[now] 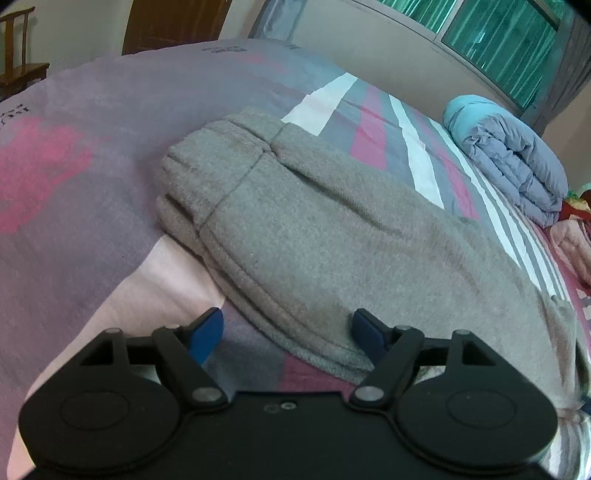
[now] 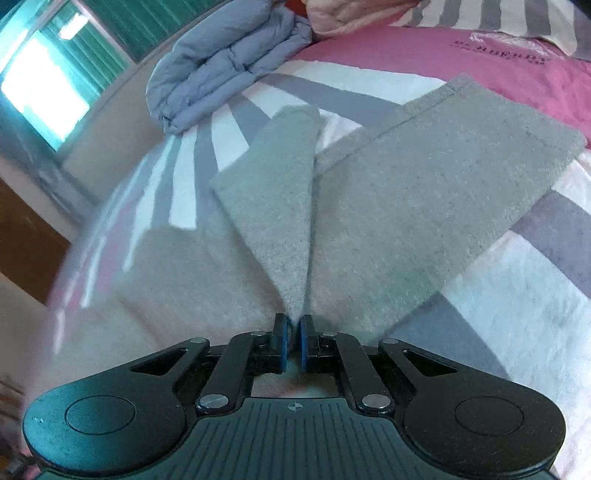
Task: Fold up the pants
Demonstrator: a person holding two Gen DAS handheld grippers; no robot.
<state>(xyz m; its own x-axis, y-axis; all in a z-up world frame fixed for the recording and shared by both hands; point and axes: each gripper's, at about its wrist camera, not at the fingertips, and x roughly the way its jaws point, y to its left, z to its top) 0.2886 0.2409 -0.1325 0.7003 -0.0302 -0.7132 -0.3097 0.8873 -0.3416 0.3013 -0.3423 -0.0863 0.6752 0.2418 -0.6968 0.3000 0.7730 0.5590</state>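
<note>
Grey fleece pants (image 1: 314,236) lie on the bed, the elastic waistband end (image 1: 207,162) toward the far left in the left wrist view. My left gripper (image 1: 286,334) is open, its blue pads on either side of the pants' near edge, not clamping it. In the right wrist view my right gripper (image 2: 293,334) is shut on a pinched fold of the pants (image 2: 284,221), lifted into a ridge. The leg end with its hem (image 2: 461,155) lies flat beyond, to the right.
The bed is covered by a pink, grey and white striped sheet (image 1: 369,122). A folded blue-grey quilt (image 1: 509,158) lies at the far side; it also shows in the right wrist view (image 2: 229,70). A window (image 1: 498,33) and wall are behind. A wooden chair (image 1: 18,55) stands at far left.
</note>
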